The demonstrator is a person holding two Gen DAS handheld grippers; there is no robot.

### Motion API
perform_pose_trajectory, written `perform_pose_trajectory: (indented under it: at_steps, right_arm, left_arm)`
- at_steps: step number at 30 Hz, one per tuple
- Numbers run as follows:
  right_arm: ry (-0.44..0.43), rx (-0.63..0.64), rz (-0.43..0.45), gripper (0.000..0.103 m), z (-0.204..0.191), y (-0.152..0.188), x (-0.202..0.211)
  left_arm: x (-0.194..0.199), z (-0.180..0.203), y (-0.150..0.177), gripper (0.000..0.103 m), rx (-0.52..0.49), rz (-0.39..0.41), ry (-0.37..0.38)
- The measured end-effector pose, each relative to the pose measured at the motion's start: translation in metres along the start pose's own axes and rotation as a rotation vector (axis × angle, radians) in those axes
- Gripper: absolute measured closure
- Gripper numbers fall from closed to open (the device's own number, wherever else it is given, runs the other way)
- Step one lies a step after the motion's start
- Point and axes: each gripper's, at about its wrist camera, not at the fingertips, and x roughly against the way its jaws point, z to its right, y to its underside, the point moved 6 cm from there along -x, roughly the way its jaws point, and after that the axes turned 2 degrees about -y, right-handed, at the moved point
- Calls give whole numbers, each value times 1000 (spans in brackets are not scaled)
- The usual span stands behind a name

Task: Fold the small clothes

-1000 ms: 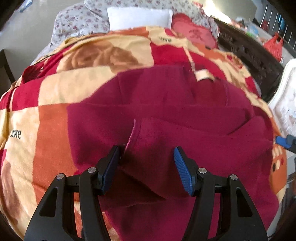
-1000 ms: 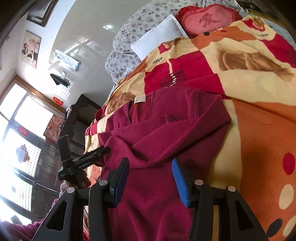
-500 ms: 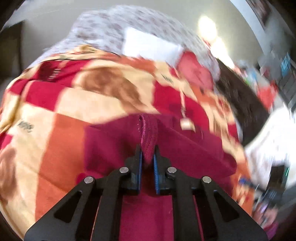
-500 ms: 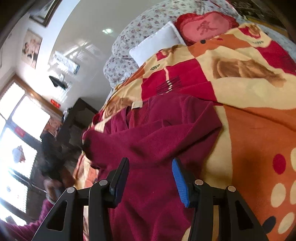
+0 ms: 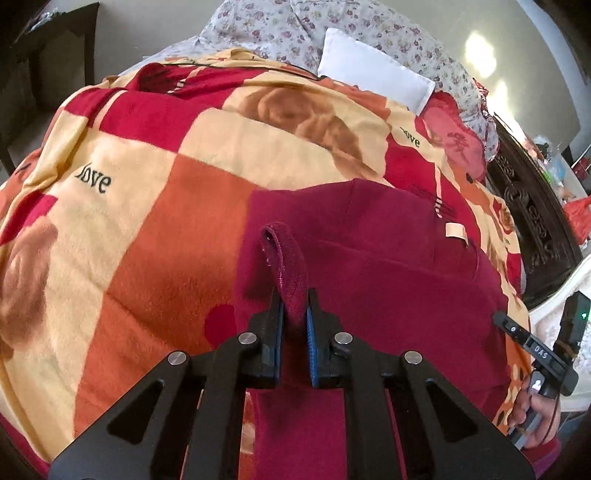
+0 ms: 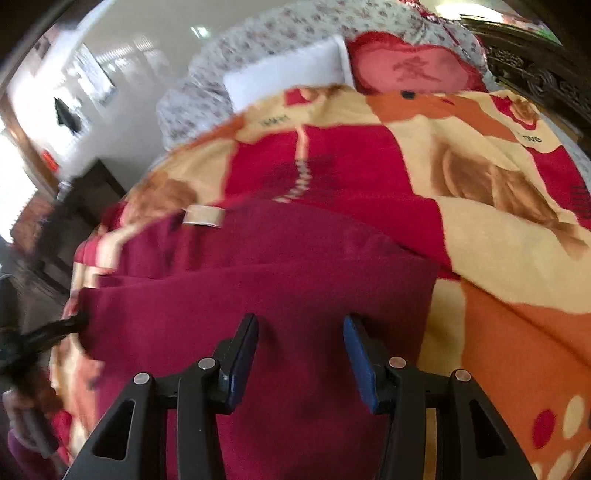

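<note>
A dark red fleece garment (image 5: 388, 280) lies spread on a patterned blanket (image 5: 155, 206) on a bed; it also shows in the right wrist view (image 6: 280, 273) with a cream neck label (image 6: 204, 216). My left gripper (image 5: 294, 317) is shut on a folded cuff (image 5: 286, 258) of the garment, which sticks up between the pads. My right gripper (image 6: 300, 339) is open and empty, hovering over the garment's near part. In the left wrist view the right gripper (image 5: 532, 350) sits at the far right edge, and in the right wrist view the left gripper (image 6: 40, 336) is a blur at the left.
A white pillow (image 5: 373, 70), a red heart cushion (image 5: 454, 144) and a floral pillow (image 5: 295, 26) lie at the bed's head. A dark carved wooden frame (image 5: 532, 206) runs along the right side. A dark cabinet (image 5: 40, 70) stands at the left.
My left gripper closed on the garment's cuff, lifted it and carried it left. My right gripper swung over the garment and stayed open.
</note>
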Motion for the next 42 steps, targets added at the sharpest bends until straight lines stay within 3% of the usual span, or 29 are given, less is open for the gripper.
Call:
perform_pose_trajectory:
  at_steps: [4,6,7,9,15,16,17,19,23,25,26,27,28,30,31,33,34,35,37,39,42]
  right_arm:
    - [62,9,50,57,9,11,33]
    - [88,-9,48,50,16,18,40]
    - [93,-25,35,41,21,22,40]
    - [96,-60,5,39,30,31,38]
    - [-70,-215,-74,39,37,52,14]
    - [-66,-220,-60,46,39,53,13]
    - [-41,-193,-21,68,40,49,19]
    - [-22,-154,22,90,39,43,31]
    - [92,-53,63,95,42,34,52]
    - [149,-42,35,95,51,40,47]
    - [207,-24,32,103,56,42,46]
    - [279,-10,33,103,64,44,46]
    - [276,-45,29,103,75,48,48]
    - [142,-158,47,103,84,53,56]
    - [97,-183,74,102,84,54,66]
    - [90,-146,97,97,76,53,81]
    - [74,-106,108,85,66,54,90]
    - [58,-71,113,62,55,55,95]
    - [35,-6,113,43,37,61,98]
    - [86,119,79,43,18,70,96]
    - [232,266,38,43,7,85,82]
  left_arm:
    - [-5,-2,1,93,-14,-5,-10]
    - [-8,-2,0,93,-10,-9,-13]
    - [-8,-3,1,93,-6,-10,-15]
    - [-7,-2,2,93,-2,-4,-17]
    - [-2,4,3,93,-15,-1,-28]
    - [-1,6,2,93,-14,-1,-24]
    - [1,9,1,93,-13,-1,-18]
    - [5,14,1,94,-17,3,-4]
    - [7,31,2,94,-55,2,39]
    - [0,33,6,93,-72,-2,15]
    - [-6,29,8,93,-72,-14,-8]
    - [-11,25,9,93,-65,-23,-25]
    - [-15,21,10,93,-56,-30,-35]
    - [-21,11,12,93,-32,-53,-23]
    - [-20,9,12,93,-24,-55,-7]
    - [-17,8,11,92,-22,-50,6]
    - [-15,9,11,92,-24,-49,5]
    - [-14,10,11,91,-27,-46,0]
    - [-12,12,12,91,-33,-38,-8]
    - [-12,14,14,91,-46,-33,-23]
    - [-13,15,15,91,-46,-33,-34]
